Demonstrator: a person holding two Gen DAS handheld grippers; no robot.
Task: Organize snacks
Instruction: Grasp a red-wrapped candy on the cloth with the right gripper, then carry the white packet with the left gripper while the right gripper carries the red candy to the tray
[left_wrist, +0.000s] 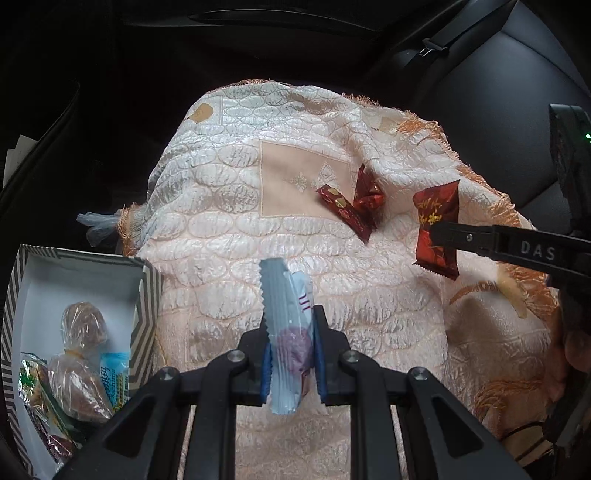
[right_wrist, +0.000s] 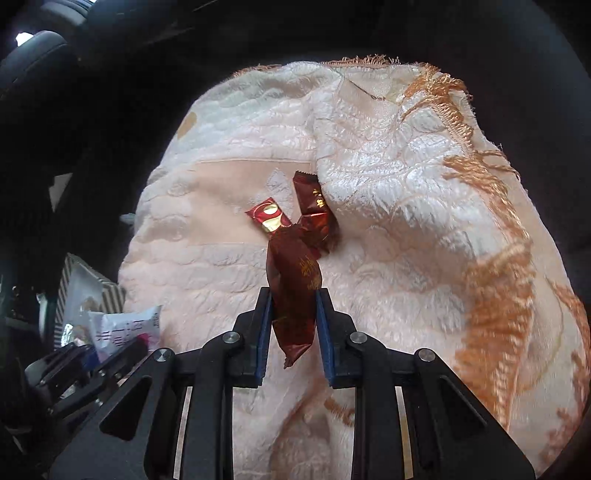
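Observation:
My left gripper is shut on a pale blue and white snack packet with a purple picture, held upright above the quilted cream cloth. To its left stands a zigzag-patterned box with several wrapped snacks inside. My right gripper is shut on a dark red packet, lifted off the cloth. The left wrist view shows that same red packet hanging from the right gripper at the right. Two more red packets lie side by side on the cloth.
The cloth drapes over a mound between black car seats, with an orange fringe along its edges. A bluish plastic bag tip sticks out behind the box. The left gripper and its white packet appear at the right wrist view's lower left.

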